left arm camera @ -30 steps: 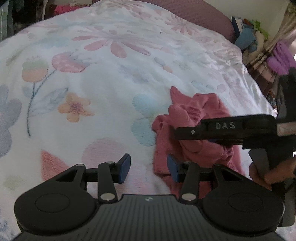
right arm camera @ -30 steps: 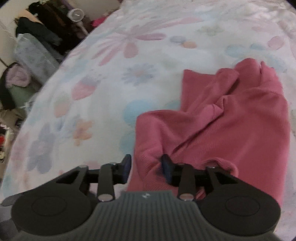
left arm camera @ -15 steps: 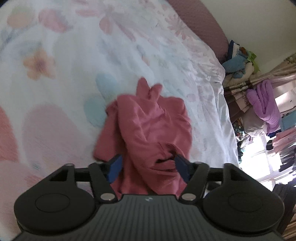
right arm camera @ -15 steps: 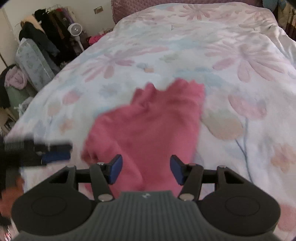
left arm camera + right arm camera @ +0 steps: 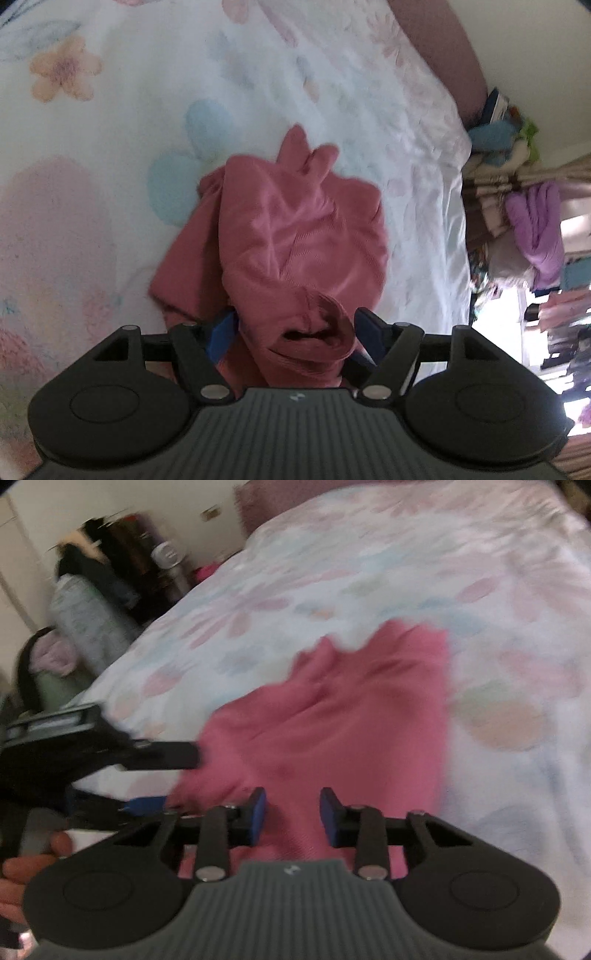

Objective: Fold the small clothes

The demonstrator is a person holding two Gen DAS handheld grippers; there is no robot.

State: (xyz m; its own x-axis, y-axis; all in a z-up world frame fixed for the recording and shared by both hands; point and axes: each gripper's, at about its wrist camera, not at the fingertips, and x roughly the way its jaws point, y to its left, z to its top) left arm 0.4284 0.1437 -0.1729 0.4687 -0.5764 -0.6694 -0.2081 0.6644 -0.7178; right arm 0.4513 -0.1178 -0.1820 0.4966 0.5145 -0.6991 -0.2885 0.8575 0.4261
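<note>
A crumpled pink garment (image 5: 295,236) lies on the floral bedspread (image 5: 110,122). My left gripper (image 5: 295,332) is open, its blue pads on either side of a bunched fold at the garment's near edge. In the right wrist view the same garment (image 5: 351,709) is blurred. My right gripper (image 5: 293,812) is open just above its near edge. The left gripper (image 5: 147,760) reaches in from the left of that view, at the garment's left edge.
The bed's right edge (image 5: 461,221) drops to piled clothes and a purple cloth (image 5: 535,229). A maroon headboard (image 5: 443,48) is at the far end. In the right wrist view, hanging clothes and a fan (image 5: 166,554) stand left of the bed.
Both grippers have swung round to the garment's near edge. The left one has closed in on the bunched fold and opened wider. The right view has moved and blurred.
</note>
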